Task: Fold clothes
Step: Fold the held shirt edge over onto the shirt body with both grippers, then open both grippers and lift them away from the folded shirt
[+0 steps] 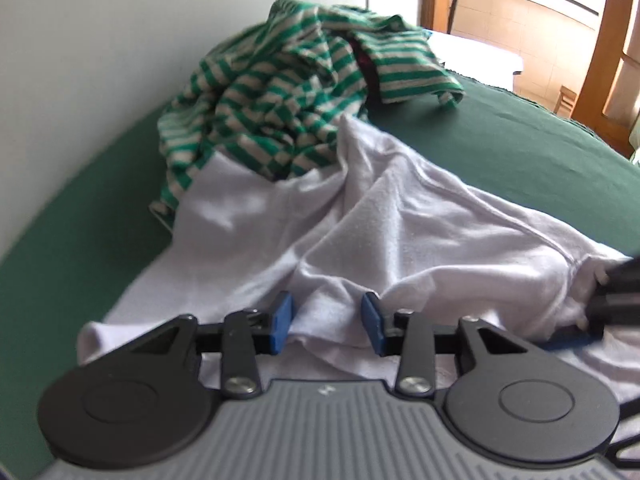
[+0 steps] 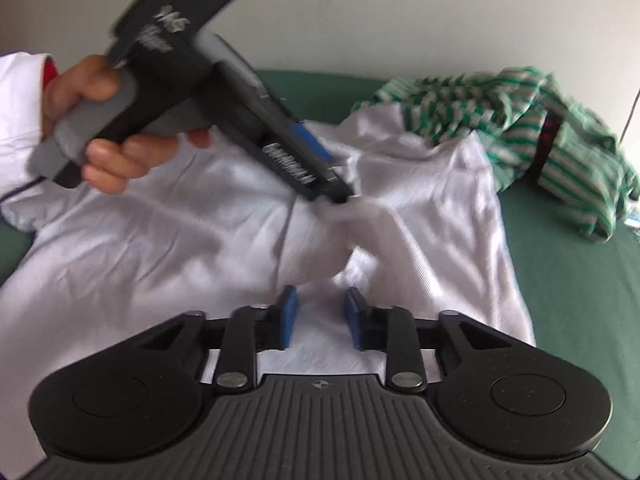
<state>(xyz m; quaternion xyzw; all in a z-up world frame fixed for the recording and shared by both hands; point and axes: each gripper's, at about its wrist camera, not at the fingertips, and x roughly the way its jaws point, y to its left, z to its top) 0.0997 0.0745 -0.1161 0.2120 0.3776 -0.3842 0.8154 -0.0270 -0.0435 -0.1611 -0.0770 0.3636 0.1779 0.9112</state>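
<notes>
Lying crumpled on the green bed cover (image 1: 500, 140), the white shirt (image 1: 360, 216) bunches between both claws: left gripper (image 1: 327, 324) and right gripper (image 2: 322, 316) stand open astride folds, ready to pinch and spread it.

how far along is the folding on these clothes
Done: nothing folded yet. In hand: the white shirt lies rumpled on the green sheet, with the left gripper and right gripper fingers astride its folds. To do: fold it, then the striped top heaped behind.
</notes>
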